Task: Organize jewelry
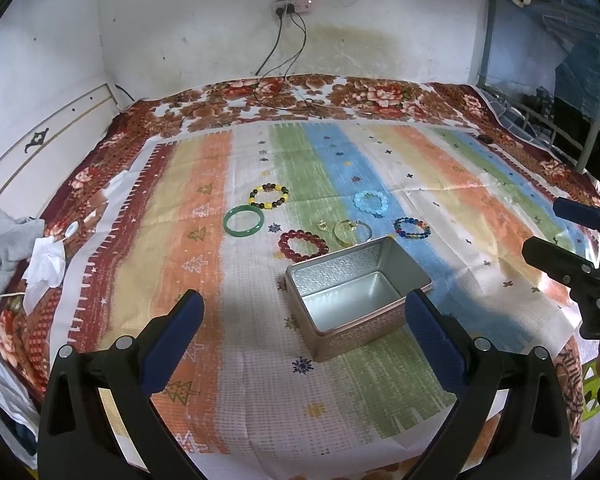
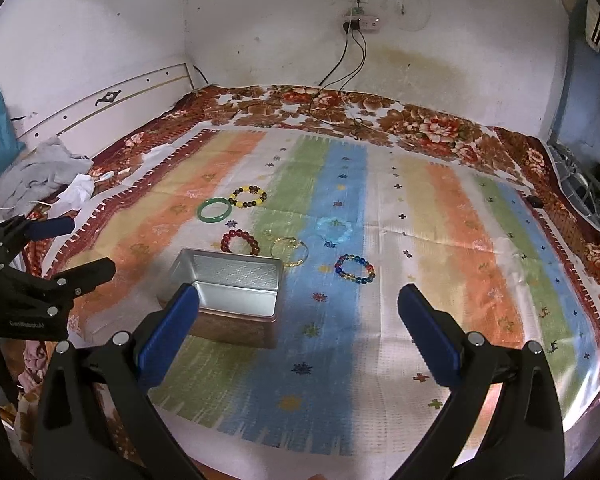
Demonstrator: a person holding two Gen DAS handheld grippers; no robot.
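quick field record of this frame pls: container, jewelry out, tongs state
container: open metal tin, empty, lidless, on the striped cloth
jewelry on cloth, all beyond the tin: green bangle; yellow and brown bead bracelet; red bead bracelet; gold bangle; pale blue bead bracelet; multicolour bead bracelet; small gold piece, type unclear
left tongs: open, holding nothing
right tongs: open, holding nothing
progress: nothing in tin yet

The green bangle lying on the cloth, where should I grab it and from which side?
Come straight down on the green bangle and pinch one side of its rim, one finger inside the ring. It lies flat, with open cloth at its left.
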